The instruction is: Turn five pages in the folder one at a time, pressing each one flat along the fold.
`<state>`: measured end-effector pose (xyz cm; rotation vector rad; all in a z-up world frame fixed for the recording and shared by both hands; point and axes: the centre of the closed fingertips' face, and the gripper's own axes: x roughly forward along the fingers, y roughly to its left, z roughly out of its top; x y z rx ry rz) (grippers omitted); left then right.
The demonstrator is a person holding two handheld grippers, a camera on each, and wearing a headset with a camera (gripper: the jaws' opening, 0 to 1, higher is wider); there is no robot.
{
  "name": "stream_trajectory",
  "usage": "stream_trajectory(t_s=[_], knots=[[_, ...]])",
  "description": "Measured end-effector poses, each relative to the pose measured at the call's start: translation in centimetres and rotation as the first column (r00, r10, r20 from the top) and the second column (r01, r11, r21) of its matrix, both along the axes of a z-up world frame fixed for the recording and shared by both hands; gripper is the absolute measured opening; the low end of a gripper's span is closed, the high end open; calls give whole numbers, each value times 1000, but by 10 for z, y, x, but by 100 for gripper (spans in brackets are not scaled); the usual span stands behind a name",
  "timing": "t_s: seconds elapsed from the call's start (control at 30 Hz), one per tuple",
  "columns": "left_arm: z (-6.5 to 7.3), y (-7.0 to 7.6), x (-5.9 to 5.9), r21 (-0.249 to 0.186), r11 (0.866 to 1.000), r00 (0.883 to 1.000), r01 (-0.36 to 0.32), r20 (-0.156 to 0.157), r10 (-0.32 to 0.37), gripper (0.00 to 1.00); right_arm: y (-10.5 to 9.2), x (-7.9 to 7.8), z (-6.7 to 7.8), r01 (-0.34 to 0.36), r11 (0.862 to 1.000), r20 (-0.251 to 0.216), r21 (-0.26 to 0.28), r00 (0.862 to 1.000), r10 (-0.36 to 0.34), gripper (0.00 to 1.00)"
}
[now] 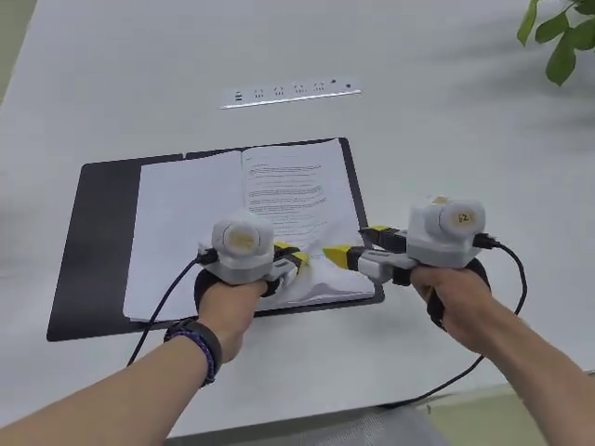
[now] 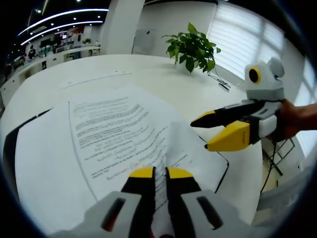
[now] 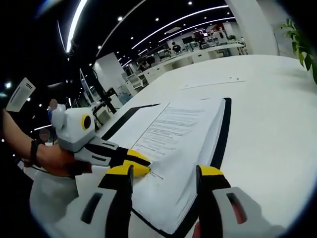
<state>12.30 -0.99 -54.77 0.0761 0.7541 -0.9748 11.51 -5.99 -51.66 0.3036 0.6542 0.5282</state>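
The black folder [image 1: 98, 251] lies open on the white desk [image 1: 446, 111]. Its left half carries a blank sheet [image 1: 186, 232], and the fold [image 1: 243, 200] runs up the middle. Just right of the fold, at the near edge, the left gripper [image 1: 294, 261] has its jaws almost closed on the lower corner of the printed page [image 1: 299, 190]. The left gripper view shows a sliver of white paper in the narrow gap, and the corner bulges up off the stack. Whether one sheet or several are caught cannot be told.

Further right, the right gripper [image 1: 340, 254] hovers at the page's lower right corner, jaws well apart and holding nothing.

This looks like the start of a page turn. To do it well, the pinch should hold a single sheet, so the right gripper could slide one jaw under the raised corner to separate it from the stack. The lift should then arc leftwards over the fold, slowly enough not to crease the paper. A firm press along the fold would follow once the page lies down.
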Motion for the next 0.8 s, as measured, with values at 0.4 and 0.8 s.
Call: stream_trajectory(t_s=[0.4,0.8], knots=[[1,-2,-2,3,1000,1000,22,-10,-22,9,-7,2,1,84,988,-26,127,996,-82,37],[19,11,-20,6,1000,999,31,-25,-31,38,3,-22,3,103,973,-55,205,994,-93,9]])
